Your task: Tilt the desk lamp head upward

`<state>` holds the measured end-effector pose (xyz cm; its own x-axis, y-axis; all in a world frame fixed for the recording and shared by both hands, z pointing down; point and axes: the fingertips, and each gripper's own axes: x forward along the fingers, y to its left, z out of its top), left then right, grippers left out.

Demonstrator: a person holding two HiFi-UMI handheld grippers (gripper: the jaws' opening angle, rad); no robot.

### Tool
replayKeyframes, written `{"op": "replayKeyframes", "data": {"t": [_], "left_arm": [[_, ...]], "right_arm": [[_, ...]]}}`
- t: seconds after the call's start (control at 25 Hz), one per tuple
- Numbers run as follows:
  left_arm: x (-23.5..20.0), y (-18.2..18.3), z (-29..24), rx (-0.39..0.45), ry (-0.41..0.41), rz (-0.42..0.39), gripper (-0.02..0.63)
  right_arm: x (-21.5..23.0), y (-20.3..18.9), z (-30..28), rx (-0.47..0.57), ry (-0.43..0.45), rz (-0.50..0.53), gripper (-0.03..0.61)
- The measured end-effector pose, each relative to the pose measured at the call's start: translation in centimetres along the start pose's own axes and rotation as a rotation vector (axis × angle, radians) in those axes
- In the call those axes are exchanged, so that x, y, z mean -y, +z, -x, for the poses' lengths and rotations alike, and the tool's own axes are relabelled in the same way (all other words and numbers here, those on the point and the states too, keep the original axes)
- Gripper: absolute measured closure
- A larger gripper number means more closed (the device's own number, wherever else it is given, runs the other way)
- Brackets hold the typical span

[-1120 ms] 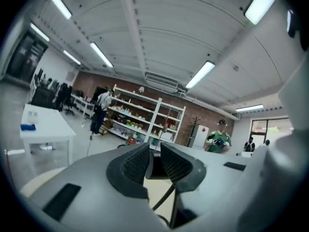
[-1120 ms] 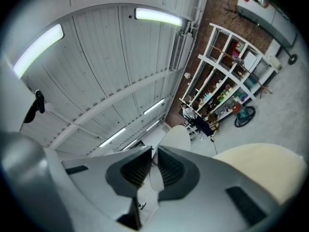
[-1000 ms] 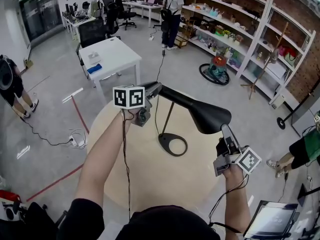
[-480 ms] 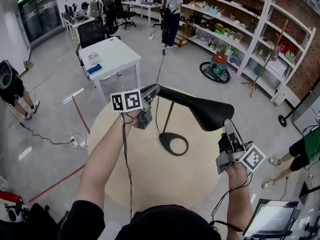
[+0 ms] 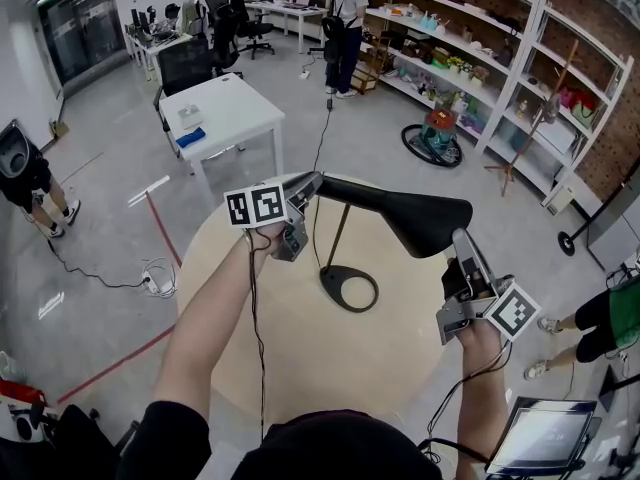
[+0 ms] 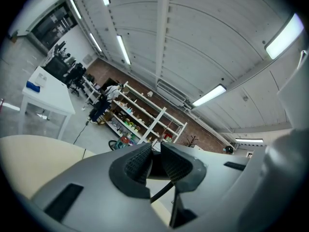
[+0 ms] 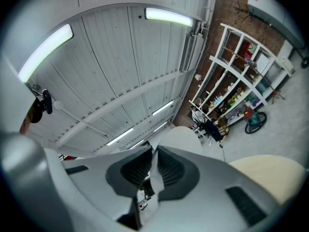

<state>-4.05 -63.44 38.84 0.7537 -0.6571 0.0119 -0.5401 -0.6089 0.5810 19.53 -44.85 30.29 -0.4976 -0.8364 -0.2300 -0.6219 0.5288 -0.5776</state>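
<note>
A black desk lamp stands on a round beige table (image 5: 250,358), its ring base (image 5: 350,288) near the table's middle. Its long arm runs from upper left to the wide head (image 5: 428,223) on the right. My left gripper (image 5: 303,190) is shut on the rear end of the lamp arm; in the left gripper view the dark arm (image 6: 155,151) sits pinched between the pads of the left gripper (image 6: 155,159). My right gripper (image 5: 462,243) comes up from below and is shut on the head's rim; in the right gripper view the right gripper (image 7: 153,166) holds a thin pale edge (image 7: 154,178).
A white table (image 5: 215,113) stands behind the round one. White shelves (image 5: 480,58) line the brick wall at the right, with a person (image 5: 345,28) in front of them. Another person (image 5: 25,178) stands at the left edge. A screen (image 5: 545,438) is at the bottom right.
The lamp head and my right gripper have shifted a little to the right. The left gripper's marker cube has tilted and dropped slightly. Both grips have held.
</note>
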Motion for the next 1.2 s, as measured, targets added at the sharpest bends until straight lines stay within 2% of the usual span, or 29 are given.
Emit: {"op": "replayKeyframes", "data": {"t": [1.2], "left_arm": [[-1.1,-1.2,0.2,0.010,0.035,0.024,0.558]], "right_arm": [[-2.9,1.8,-2.6,0.006,0.060,0.021,0.538]]}}
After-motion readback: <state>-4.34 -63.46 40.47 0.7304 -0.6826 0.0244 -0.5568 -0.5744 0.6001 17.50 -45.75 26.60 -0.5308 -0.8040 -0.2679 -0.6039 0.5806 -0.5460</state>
